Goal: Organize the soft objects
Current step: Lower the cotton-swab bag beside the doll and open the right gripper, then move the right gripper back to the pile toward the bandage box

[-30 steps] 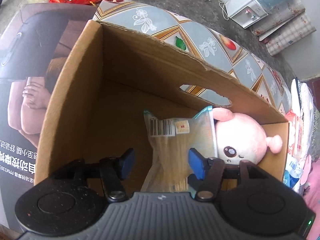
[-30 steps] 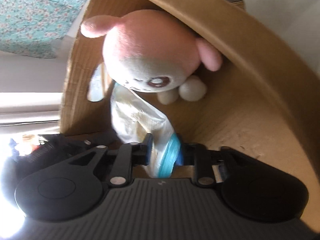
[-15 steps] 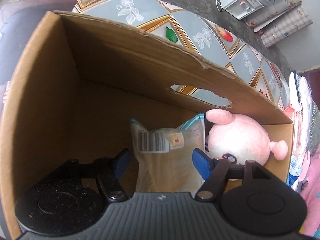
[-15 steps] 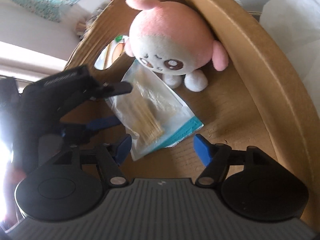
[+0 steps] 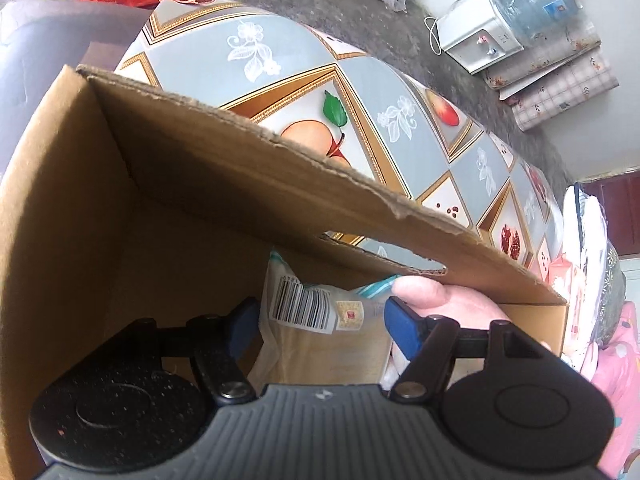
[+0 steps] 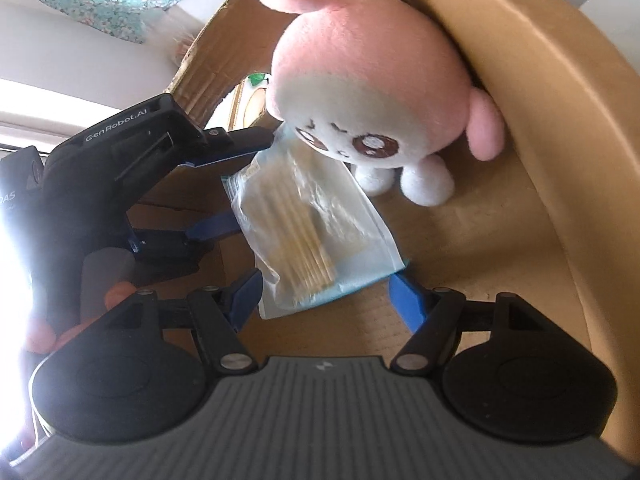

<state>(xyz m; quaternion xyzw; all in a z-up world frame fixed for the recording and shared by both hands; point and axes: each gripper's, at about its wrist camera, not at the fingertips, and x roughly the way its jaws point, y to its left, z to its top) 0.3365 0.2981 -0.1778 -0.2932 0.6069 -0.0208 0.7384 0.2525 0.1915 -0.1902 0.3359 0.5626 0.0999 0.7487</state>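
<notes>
Cardboard box point(image 5: 72, 216) holds a pink plush toy point(image 6: 372, 80) against its wall and a clear zip bag of wooden sticks point(image 6: 312, 232) on the floor, its top tucked under the toy's face. Right gripper point(image 6: 324, 296) jaws are opening, bag corner between them, unpressed. Left gripper point(image 5: 320, 320) stands released astride the bag's barcode end point(image 5: 300, 304). In the left view the box rim hides most of the toy.

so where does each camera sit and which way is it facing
Left wrist: on the left hand-held gripper, looking down into the box at the bag; its own open fingers show.
Right wrist: on the right hand-held gripper, looking into the box at the bag and plush; its opening fingers and the left hand-held gripper show.
Shared: box, bag, plush.
</notes>
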